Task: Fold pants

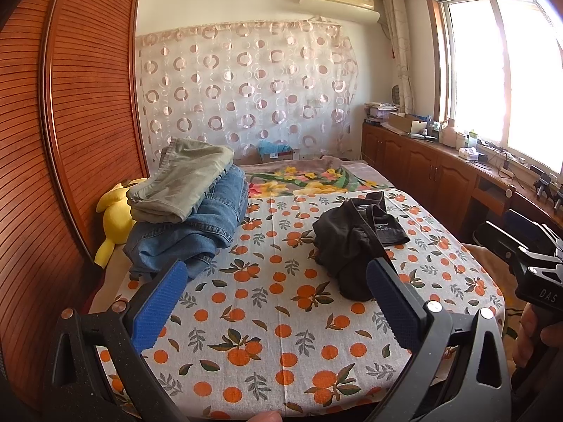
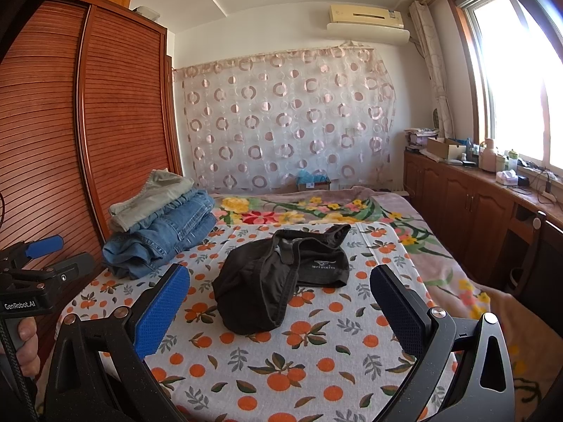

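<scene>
We hold both tools above the near end of the bed; the left gripper [image 1: 276, 293] has its blue pads spread wide with nothing between them; the right gripper [image 2: 279, 299] is likewise spread wide and carries nothing. The black pants [image 2: 281, 276] lie in a crumpled heap on the orange-print sheet [image 2: 302, 362], roughly mid-bed, waistband uppermost and a white logo showing on the cloth; neither tool touches them. From the left wrist view the heap [image 1: 355, 242] sits ahead and to the right, near the right pad; from the right wrist view it sits between the two pads, further along the bed. At the far left of the sheet we note a stack: folded jeans [image 1: 191, 232] with olive trousers [image 1: 183, 183] on top; a yellow plush toy [image 1: 116, 218] lies just beside the stack, against the wooden wardrobe [image 1: 88, 105]. A floral blanket [image 2: 299, 211] covers the bed beyond the sheet.
</scene>
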Demonstrator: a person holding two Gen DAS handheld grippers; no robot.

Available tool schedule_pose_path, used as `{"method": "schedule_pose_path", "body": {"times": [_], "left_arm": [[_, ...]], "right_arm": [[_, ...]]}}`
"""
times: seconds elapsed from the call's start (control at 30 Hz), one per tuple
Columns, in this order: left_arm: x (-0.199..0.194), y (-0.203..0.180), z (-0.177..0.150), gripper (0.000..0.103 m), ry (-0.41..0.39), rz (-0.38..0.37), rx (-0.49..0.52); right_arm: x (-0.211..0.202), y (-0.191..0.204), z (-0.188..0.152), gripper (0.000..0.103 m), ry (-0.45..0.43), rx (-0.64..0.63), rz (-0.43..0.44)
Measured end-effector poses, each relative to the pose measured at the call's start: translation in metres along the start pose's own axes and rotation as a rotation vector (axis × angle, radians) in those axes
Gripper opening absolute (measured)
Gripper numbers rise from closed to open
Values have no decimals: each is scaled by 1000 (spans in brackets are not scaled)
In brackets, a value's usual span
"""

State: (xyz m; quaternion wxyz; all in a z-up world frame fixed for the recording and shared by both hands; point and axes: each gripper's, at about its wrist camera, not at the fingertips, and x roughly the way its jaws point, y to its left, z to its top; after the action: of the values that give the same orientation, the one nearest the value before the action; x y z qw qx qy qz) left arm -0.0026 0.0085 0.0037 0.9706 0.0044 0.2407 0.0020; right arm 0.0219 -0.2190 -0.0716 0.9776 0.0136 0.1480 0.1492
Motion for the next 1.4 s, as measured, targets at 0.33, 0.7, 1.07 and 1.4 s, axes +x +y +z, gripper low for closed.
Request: {"method": "schedule_pose_path", "body": {"times": [0.33, 0.7, 1.07, 1.4], "left_arm": [[28, 1, -13, 102, 60, -20, -1], [81, -6, -33, 102, 154, -105, 38], [134, -49, -27, 97, 233, -231, 97], [151, -93, -17, 75, 271, -356, 127]], "right_arm": [[10, -7, -7, 102, 41, 5, 1], [45, -25, -17, 83, 163, -18, 2], [54, -41, -18, 66, 253, -24, -39], [35, -50, -21, 66, 249, 13, -60]]}}
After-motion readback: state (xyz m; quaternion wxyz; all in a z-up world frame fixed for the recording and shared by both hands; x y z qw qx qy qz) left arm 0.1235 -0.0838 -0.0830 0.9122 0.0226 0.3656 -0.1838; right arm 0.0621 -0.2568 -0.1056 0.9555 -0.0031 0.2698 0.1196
